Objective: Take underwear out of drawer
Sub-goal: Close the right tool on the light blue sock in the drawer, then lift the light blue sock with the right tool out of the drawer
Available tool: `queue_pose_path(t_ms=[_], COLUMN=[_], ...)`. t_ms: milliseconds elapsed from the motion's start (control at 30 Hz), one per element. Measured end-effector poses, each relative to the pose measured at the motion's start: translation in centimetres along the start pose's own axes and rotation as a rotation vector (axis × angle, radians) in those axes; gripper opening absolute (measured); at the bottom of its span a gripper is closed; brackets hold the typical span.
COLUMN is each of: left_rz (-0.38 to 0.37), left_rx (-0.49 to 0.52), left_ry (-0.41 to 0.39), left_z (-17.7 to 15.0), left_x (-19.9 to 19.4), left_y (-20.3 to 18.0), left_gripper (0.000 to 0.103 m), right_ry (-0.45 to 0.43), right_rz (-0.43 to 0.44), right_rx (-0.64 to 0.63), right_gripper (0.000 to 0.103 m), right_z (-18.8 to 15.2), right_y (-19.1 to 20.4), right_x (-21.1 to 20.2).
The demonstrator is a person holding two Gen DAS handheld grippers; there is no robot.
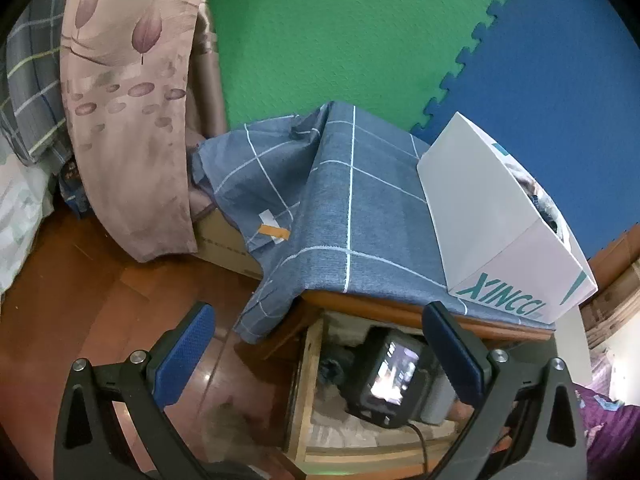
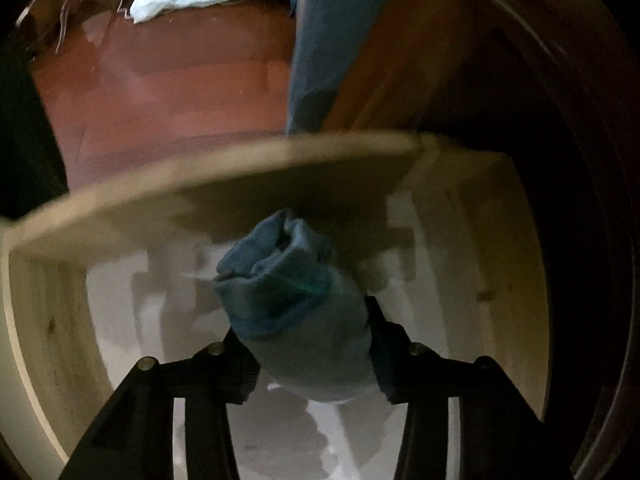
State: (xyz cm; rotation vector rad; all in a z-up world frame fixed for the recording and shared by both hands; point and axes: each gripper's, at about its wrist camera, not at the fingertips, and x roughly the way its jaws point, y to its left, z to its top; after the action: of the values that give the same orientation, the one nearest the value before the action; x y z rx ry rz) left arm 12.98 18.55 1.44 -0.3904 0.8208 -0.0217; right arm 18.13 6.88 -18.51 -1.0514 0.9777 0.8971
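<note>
My right gripper (image 2: 308, 344) is shut on a rolled light-blue piece of underwear (image 2: 292, 300) and holds it inside the open wooden drawer (image 2: 48, 320), above its pale lined bottom. My left gripper (image 1: 320, 344) is open and empty, with blue pads (image 1: 192, 344), and hovers above the open drawer (image 1: 304, 392) under the table. In the left wrist view the right gripper's camera body (image 1: 392, 384) sits in the drawer; the underwear is hidden there.
A white cardboard box (image 1: 500, 220) stands on the table covered by a blue checked cloth (image 1: 348, 216). A pink leaf-print fabric (image 1: 128, 112) hangs at left. Red-brown wood floor (image 1: 80, 288) lies below. Green and blue foam mats (image 1: 340, 40) stand behind.
</note>
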Motion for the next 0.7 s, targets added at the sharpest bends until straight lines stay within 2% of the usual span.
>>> queue_pose_path(t_ms=[300, 467, 567, 700], left_rz=[0.037, 0.001, 0.007, 0.049], left_rx=[0.156, 0.186, 0.178, 0.2], left_ry=[-0.053, -0.042, -0.032, -0.03], left_z=[-0.8, -1.1, -1.1, -1.4], left_x=[-0.8, -0.6, -0.3, 0.0], left_y=[-3.5, -4.7, -5.1, -6.1], left_gripper=[0.103, 0.103, 0.103, 0.103], right_ry=[0.184, 0.281, 0.289, 0.244], right_rz=[-0.013, -0.002, -0.005, 0.001], right_rx=[0.043, 0.139, 0.208, 0.304], right_gripper=[0.043, 0.043, 0.043, 0.043], right_z=[-6.6, -10.0, -11.4, -12.8], right_y=[-0.4, -1.2, -1.8, -3.5], right_x=[-1.9, -2.7, -4.0, -6.0])
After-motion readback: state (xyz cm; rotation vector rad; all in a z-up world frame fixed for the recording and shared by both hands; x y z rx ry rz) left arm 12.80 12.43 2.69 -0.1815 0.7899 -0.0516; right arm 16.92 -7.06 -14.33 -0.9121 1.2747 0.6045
